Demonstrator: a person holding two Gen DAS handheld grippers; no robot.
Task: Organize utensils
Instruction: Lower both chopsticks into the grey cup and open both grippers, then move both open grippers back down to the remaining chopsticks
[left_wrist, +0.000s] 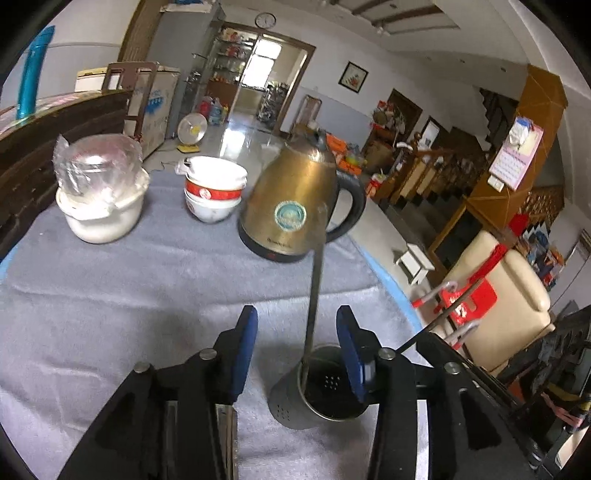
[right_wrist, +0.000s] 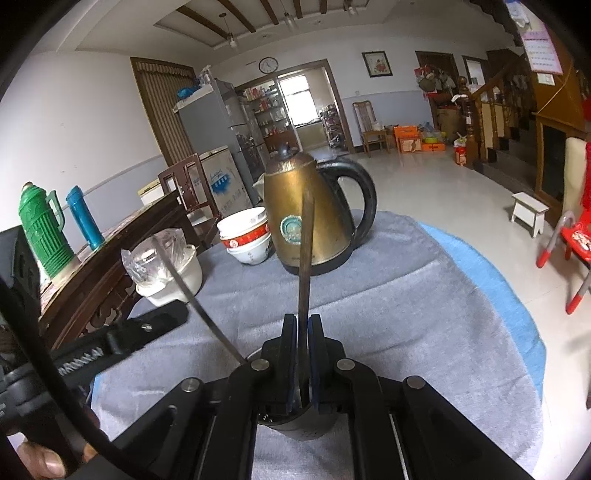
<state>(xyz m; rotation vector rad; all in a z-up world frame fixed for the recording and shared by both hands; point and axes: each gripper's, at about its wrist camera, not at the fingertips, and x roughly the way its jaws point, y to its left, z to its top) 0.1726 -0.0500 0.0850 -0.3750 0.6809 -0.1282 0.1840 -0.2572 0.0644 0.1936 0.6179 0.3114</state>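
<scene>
Low in the left wrist view, the left gripper (left_wrist: 297, 349) stands released around a metal holder (left_wrist: 314, 387) with a thin utensil (left_wrist: 316, 291) leaning in it. Only the right wrist view shows the right gripper (right_wrist: 302, 354) clenched on a flat dark utensil (right_wrist: 306, 251) standing in that holder, plus a green flask (right_wrist: 42, 230) at left. Behind, on the grey cloth (left_wrist: 147, 288), sit a kettle (left_wrist: 295, 206) and bowls (left_wrist: 214, 188). Utensil ends inside the holder are hidden
</scene>
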